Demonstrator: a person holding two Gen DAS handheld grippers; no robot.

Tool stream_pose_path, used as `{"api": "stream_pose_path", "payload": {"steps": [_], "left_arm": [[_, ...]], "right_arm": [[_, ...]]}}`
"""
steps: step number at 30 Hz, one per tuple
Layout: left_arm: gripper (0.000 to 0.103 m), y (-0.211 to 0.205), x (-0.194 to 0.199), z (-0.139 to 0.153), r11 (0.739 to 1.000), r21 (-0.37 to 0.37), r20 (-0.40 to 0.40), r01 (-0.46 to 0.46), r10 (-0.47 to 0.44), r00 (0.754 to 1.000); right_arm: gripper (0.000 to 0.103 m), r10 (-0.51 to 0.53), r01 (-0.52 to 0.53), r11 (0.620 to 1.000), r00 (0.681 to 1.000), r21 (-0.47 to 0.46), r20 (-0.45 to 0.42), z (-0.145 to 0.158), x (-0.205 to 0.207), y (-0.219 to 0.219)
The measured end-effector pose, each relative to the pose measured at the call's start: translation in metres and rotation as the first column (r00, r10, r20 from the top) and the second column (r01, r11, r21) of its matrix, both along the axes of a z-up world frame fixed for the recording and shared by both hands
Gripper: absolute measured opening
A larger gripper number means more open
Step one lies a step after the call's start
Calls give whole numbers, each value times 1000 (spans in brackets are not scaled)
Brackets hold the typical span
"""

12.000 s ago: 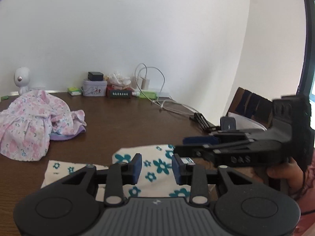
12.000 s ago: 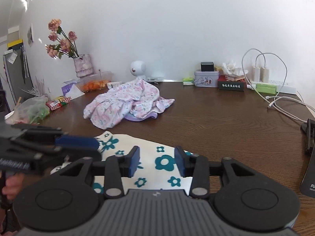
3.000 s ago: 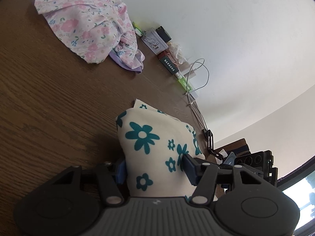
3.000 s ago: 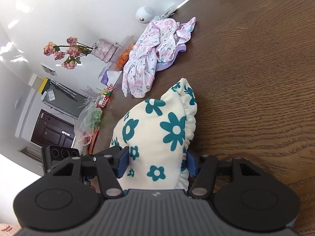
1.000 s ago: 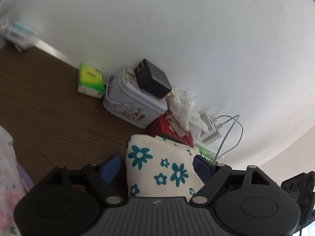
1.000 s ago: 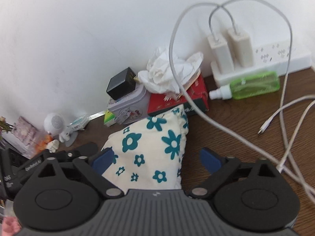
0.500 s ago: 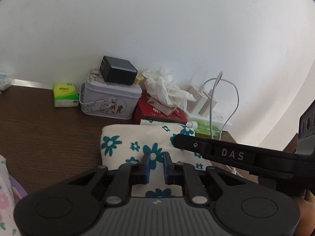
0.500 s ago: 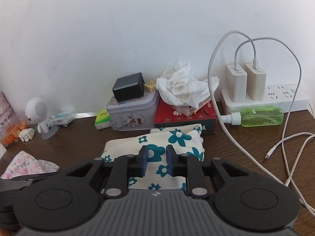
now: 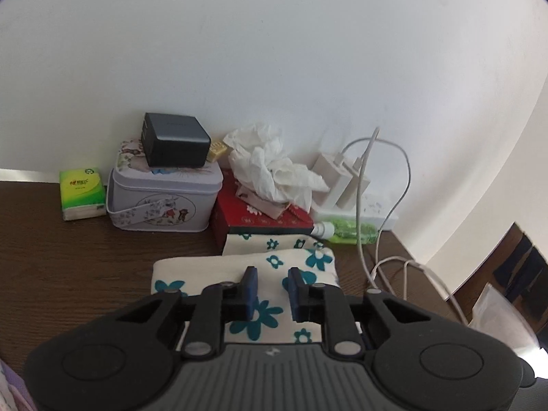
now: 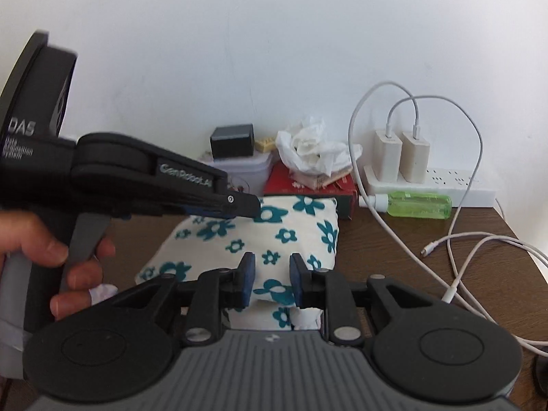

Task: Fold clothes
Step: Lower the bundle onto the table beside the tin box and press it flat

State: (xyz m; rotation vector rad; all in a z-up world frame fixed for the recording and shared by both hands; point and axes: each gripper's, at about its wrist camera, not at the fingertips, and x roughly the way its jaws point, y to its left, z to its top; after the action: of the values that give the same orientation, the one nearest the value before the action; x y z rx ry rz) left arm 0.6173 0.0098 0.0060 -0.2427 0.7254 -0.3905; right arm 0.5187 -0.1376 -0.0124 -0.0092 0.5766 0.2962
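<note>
The folded cream garment with teal flowers (image 9: 274, 267) lies on the brown table against a red tissue box (image 9: 260, 217). It also shows in the right wrist view (image 10: 274, 229). My left gripper (image 9: 271, 282) hovers over its near edge, jaws slightly apart, holding nothing. My right gripper (image 10: 270, 269) is over the garment's near part, jaws slightly apart and empty. The left gripper's body crosses the right wrist view from the left, held by a hand (image 10: 51, 257).
A floral tin (image 9: 164, 202) with a black charger (image 9: 174, 145) on it, a green tissue pack (image 9: 82, 188), a power strip (image 10: 445, 181) with chargers, a green bottle (image 10: 418, 205) and white cables (image 10: 479, 257) line the back wall and right side. A pink garment corner (image 9: 7, 390) lies lower left.
Both grippers let go of the folded garment at the back of the table, then narrowed. They have drawn back slightly; the garment lies still.
</note>
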Motion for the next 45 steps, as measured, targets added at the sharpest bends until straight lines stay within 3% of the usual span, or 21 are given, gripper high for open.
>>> {"api": "stream_pose_path", "payload": {"steps": [4, 6, 9, 11, 14, 21, 25, 30, 33, 36, 39, 42, 43, 44, 45], "left_arm": [[16, -2, 1, -6, 1000, -8, -16, -20, 19, 1000], [16, 3, -6, 4, 1000, -22, 10, -9, 10, 1000], [27, 20, -27, 22, 997, -75, 87, 2, 5, 996], [27, 25, -37, 24, 999, -42, 96, 7, -3, 995], [21, 25, -47, 18, 999, 29, 104, 34, -37, 994], [15, 9, -52, -9, 988, 140, 86, 73, -85, 993], [15, 5, -59, -1, 981, 178, 110, 76, -97, 989], [18, 13, -65, 17, 992, 123, 163, 35, -54, 985], [17, 13, -58, 11, 990, 140, 128, 6, -25, 991], [15, 9, -55, -6, 987, 160, 98, 17, -33, 995], [15, 8, -57, -9, 988, 151, 94, 19, -34, 995], [20, 9, -63, 1, 988, 156, 114, 19, -37, 993], [27, 9, -66, 6, 987, 158, 127, 8, -29, 991], [42, 10, -70, 10, 987, 161, 140, -10, -13, 990], [51, 11, -74, 13, 986, 162, 154, -29, 4, 988]], "right_arm": [[21, -6, 6, 1000, 1000, 9, -1, -20, 2, -2], [21, 2, -2, 999, 1000, 35, 1, -12, 0, -6], [21, -29, 23, 991, 999, 129, 46, 11, -1, -20], [21, -54, 44, 987, 997, 156, 61, 25, 10, -23], [21, -63, 60, 991, 998, 118, 28, 30, 44, -20], [20, -43, 50, 997, 992, 60, -118, -8, 90, -12], [20, -40, 48, 996, 994, 77, -99, -1, 84, -16], [20, -24, 23, 995, 1000, 98, 4, 25, 34, -20], [20, -4, 4, 999, 1000, 47, -10, 15, 10, -13], [20, 22, -23, 999, 999, -28, -30, -5, 5, -3], [20, 24, -25, 999, 1000, -41, -14, -15, 8, -2], [20, 28, -27, 999, 999, 25, -22, -8, 9, -13], [22, 25, -24, 999, 1000, 46, -15, -5, 7, -16], [24, 21, -21, 998, 1000, 59, -4, -2, 3, -19], [31, 18, -18, 997, 1000, 73, 7, 0, -1, -22]]}}
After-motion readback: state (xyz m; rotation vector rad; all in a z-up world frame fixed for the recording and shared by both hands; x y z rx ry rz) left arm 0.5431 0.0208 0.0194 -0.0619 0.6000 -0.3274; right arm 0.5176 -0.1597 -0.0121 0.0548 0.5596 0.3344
